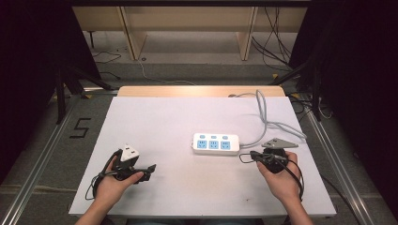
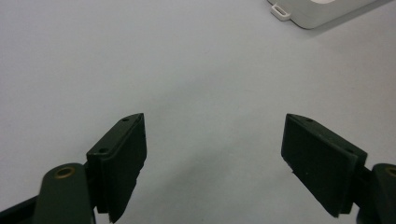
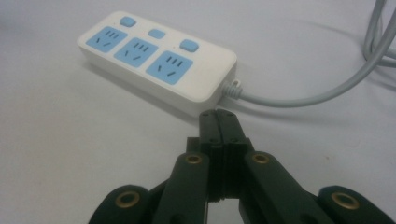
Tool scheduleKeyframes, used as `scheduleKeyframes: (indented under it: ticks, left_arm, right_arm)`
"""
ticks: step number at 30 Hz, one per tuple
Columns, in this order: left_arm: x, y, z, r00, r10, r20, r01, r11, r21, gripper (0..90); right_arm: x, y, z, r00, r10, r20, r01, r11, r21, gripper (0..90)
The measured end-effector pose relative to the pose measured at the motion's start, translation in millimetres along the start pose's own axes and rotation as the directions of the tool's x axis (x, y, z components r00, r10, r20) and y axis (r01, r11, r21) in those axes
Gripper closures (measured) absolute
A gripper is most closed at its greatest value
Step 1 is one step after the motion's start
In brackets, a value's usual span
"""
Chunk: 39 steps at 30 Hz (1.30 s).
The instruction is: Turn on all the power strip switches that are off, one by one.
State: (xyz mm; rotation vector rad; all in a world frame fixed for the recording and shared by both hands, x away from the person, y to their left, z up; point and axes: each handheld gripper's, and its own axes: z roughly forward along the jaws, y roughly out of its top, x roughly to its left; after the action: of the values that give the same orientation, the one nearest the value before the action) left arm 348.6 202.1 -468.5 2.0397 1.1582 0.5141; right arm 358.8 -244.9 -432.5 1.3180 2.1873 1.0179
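Jaws: I'm holding L gripper (image 2: 215, 154) spread wide w/ nothing btwn, R gripper (image 3: 218, 122) pressed closed & empty just beside power strip (image 3: 156, 58) mid-table, so prob I'm approaching its cable end—should go slow, square-on, w/o snagging cable (image 3: 322, 93).

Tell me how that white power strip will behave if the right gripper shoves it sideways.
The power strip lies flat and looks like rigid plastic, so it would probably slide rather than tip. Its grey cable loops loosely behind, so it likely drags and may swing the strip round. The smooth white table suggests little grip.
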Motion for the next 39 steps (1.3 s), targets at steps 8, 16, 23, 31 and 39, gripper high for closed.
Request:
scheduleKeyframes:
  ticks: [8, 16, 23, 31, 39]
  left_arm:
    - [0.6, -0.3, 0.4, 1.0, 0.0, -0.004, 0.0, 1.0, 0.006, 22.6]
    - [0.9, -0.5, 0.2, 1.0, 0.001, -0.006, -0.001, 0.9999, 0.011, 22.9]
    - [0.6, -0.5, 0.7, 1.0, -0.002, -0.006, 0.002, 0.9999, 0.01, 23.2]
    - [0.9, -0.5, 0.5, 1.0, -0.003, -0.006, 0.003, 0.9999, 0.015, 23.4]
    - [1.0, -0.5, 0.8, 1.0, -0.002, -0.004, 0.002, 0.9999, 0.017, 23.5]
  right_arm:
    - [-1.6, 20.7, 11.0, 1.0, 0.004, -0.001, -0.004, 0.999, 0.035, 90.0]
    - [-0.9, 34.6, 21.5, 1.0, 0.0, 0.001, 0.0, 0.998, 0.068, 90.0]
    - [0.3, 45.6, 29.2, 1.0, -0.003, 0.004, 0.002, 0.996, 0.087, 90.0]
    - [1.5, 60.6, 41.4, 0.9999, -0.012, 0.003, 0.012, 0.993, 0.115, 90.0]
    - [3.4, 72.7, 54.9, 0.9999, -0.017, 0.0, 0.017, 0.988, 0.153, 90.0]
